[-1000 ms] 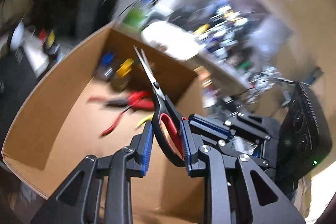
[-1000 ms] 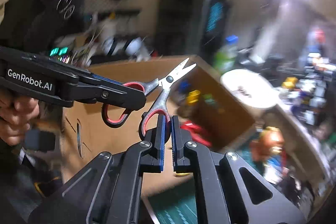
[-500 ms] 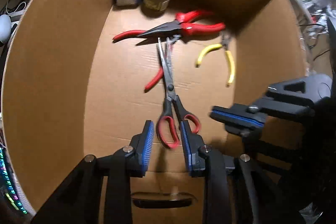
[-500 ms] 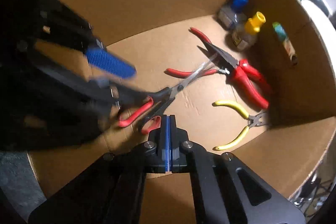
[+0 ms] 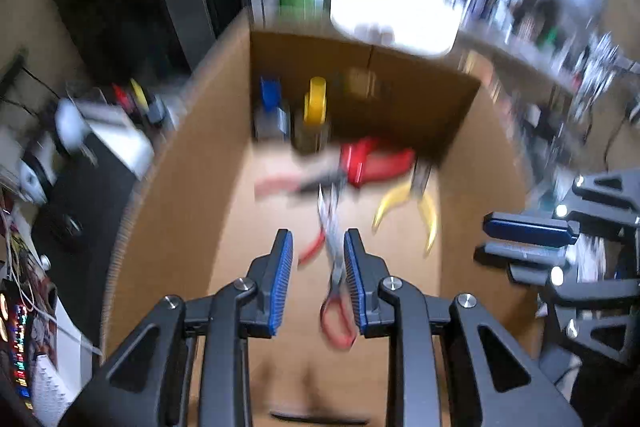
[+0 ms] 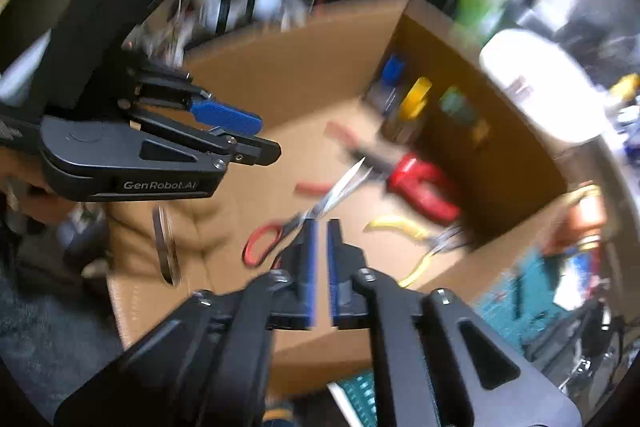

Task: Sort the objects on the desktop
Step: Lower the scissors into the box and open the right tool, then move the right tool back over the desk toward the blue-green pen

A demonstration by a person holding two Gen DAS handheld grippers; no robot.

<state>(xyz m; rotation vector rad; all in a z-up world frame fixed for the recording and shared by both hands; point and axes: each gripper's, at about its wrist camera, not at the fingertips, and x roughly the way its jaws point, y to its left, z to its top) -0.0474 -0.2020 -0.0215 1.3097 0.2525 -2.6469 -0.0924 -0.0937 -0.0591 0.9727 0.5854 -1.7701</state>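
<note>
Along the left of the left wrist view, the cardboard box [image 5: 192, 163] shows its tall left wall, with bare floor beside it for your left gripper [image 5: 318, 279]. Its jaws stand partly apart and grip nothing; the red-handled scissors [image 5: 336, 291] lie flat on the box floor seen between the pads, closer to the right one, blades pointing to the far wall. Beyond the tips lie red-handled pliers [image 5: 376, 161], and to their right yellow-handled pliers [image 5: 404, 203] sit close to the right wall. A blue-capped bottle [image 5: 271, 107] and a yellow-capped bottle [image 5: 314, 111] stand against the far wall. Your right gripper [image 5: 520, 239] hangs at the right edge, above the box's right rim.

From the right wrist view, your right gripper [image 6: 320, 267] has a narrow gap that is opening, nothing between the pads. The scissors [image 6: 308, 215] lie just beyond its fingertips, handles to the lower left. Blur hides finer edges.
</note>
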